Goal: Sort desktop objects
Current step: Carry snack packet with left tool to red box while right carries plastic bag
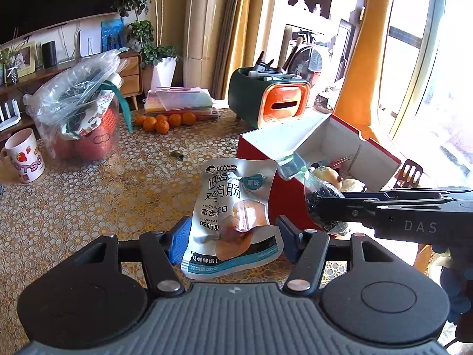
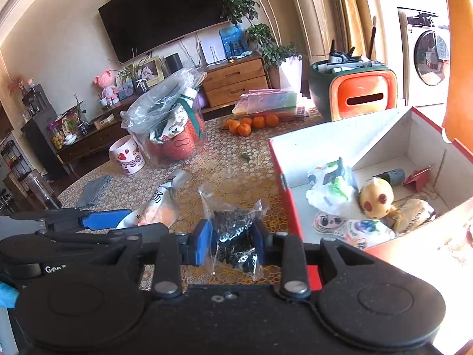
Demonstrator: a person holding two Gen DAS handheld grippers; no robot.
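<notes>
Two packets held, one per gripper, both at the near side of the table, just left of the open red box.

Right gripper: blue pads pressed in against a clear bag of black pieces. Bag pinched near mid-height, long axis roughly upright, loose top flaring above the pads. Opening narrow, set by the bag's thickness.

Left gripper: pads spread wider, flanking the lower part of a silver sausage pouch. Pouch upright and tilted slightly, printed face toward the camera. Left pad touching the pouch edge; contact at the right pad not certain from the left wrist view. From the right wrist view, pouch seen caught between the left fingers, so judged held.

Key relation: box mouth lies to the right of both grippers and forward. Right gripper nearer, its bag already beside the box's near left wall; in the left wrist view the bag appears against the box rim. Box interior already holding a white bag, a round yellow toy and other small items.

Likely next move: carry the black-piece bag rightward over the red wall, then release. Left pouch to follow along the same line. Risk: loose bag top snagging on the box wall.
</notes>
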